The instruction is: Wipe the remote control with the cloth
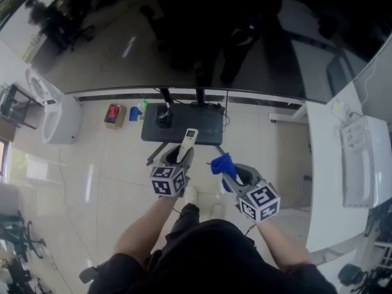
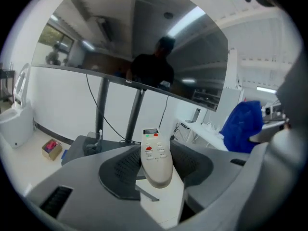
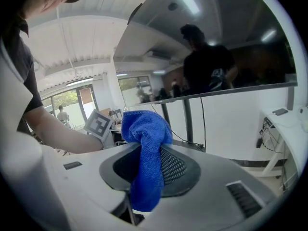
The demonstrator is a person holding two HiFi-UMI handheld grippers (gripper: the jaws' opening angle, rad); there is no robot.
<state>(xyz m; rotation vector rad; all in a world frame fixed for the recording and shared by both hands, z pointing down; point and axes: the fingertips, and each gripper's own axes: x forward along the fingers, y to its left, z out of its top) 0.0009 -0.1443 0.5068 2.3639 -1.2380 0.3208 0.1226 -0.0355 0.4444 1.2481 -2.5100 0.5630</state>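
Note:
A white remote control (image 2: 155,157) with red and green buttons sticks forward out of my left gripper (image 2: 156,165), whose jaws are shut on its lower end. In the head view the remote control (image 1: 190,138) points away from me, above the left gripper (image 1: 179,158). My right gripper (image 3: 147,170) is shut on a blue cloth (image 3: 146,153), which bunches above the jaws and hangs below them. In the head view the cloth (image 1: 221,164) sits at the tip of the right gripper (image 1: 234,175), a short gap to the right of the remote. The left gripper view shows the cloth (image 2: 243,126) at its right.
I stand over a tiled floor facing a large dark screen (image 1: 202,35) on a stand with a black base (image 1: 184,127). A white appliance (image 1: 58,118) is at the left, small coloured boxes (image 1: 114,115) lie beside the base, and white desks (image 1: 343,164) run along the right.

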